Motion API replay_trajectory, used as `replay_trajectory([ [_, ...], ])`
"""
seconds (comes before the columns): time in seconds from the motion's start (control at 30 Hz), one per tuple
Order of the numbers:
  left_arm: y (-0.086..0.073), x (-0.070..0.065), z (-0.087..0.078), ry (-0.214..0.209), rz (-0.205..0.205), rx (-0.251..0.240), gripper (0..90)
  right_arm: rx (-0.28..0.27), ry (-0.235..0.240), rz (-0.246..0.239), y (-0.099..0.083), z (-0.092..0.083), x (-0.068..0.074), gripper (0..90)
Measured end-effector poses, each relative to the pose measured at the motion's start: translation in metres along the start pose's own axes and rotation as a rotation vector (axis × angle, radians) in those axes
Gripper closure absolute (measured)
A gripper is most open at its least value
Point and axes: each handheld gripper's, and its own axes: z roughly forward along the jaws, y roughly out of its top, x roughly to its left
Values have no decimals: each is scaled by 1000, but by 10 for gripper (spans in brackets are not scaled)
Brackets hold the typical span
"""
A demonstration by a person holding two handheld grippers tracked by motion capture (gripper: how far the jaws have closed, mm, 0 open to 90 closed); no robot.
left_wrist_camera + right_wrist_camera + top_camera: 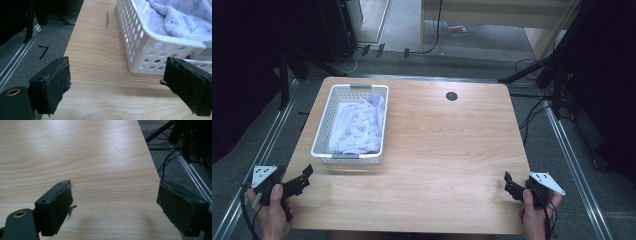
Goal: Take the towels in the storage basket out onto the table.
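left claw (304, 178): jaws wide apart, nothing between them; held low at the near left corner of the table (447, 150); the basket (324, 132) sits just ahead of it and a touch to its right
right claw (510, 186): jaws spread wide, nothing held; hovering over the near right edge of the table, bare wood ahead of it
cloth (359, 125): pale lilac with a small print, bunched inside the basket, one fold riding up at the far rim; well apart from the right claw, near the left one
step in hand: looks like a reach for the cloth, not yet begun
doing it well: i'd lift the left claw over the near wall of the basket rather than push into it; come down on a raised fold so the pads pinch cloth and not plastic; the light basket may slide or lift, so the right claw could steady its rim
left claw's own view: the holes in the basket (150, 47) wall, the cloth (180, 17) close up, a dark smear on the wood
high view: both hands at once, the whole basket, a dark round hole (451, 96) at the far side of the table
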Motion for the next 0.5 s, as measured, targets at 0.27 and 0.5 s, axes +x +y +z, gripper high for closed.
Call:
replay_trajectory([
  [0.27, 18, -12, -8, -28, 4, 21, 83, 0, -3, 5, 0, 0, -1, 136],
  [0.5, 36, -23, -9, -45, 4, 56, 83, -1, 0, 11, 0, 0, -1, 136],
])
